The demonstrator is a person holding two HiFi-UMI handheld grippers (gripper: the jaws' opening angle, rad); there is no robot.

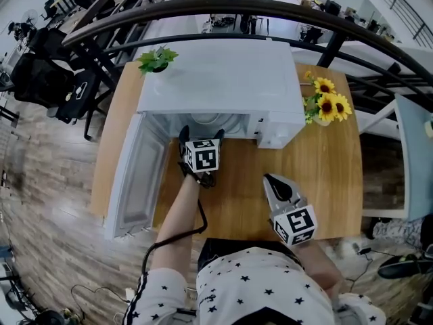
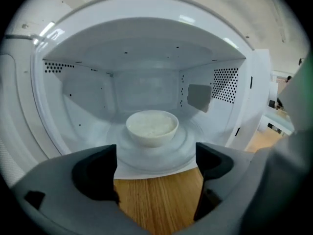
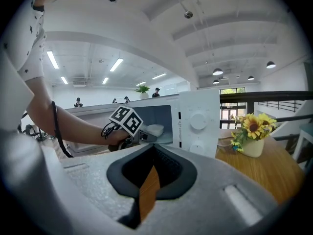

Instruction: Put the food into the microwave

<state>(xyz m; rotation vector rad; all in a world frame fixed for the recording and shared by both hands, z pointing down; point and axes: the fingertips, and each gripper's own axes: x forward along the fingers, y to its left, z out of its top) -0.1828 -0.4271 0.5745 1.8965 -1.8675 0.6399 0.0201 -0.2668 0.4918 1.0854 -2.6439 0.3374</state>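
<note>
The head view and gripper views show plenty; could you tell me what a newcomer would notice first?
The white microwave stands open on the wooden table, its door swung out to the left. Inside, a white bowl of pale food sits on the turntable, with the open left gripper just outside. Yellow sunflowers stand at the microwave's right.

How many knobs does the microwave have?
2. The upper knob and the lower knob sit stacked on the microwave's front panel, beside its opening.

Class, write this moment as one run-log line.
bowl: inside microwave | door: open | left gripper: open, empty | right gripper: shut, empty
</note>
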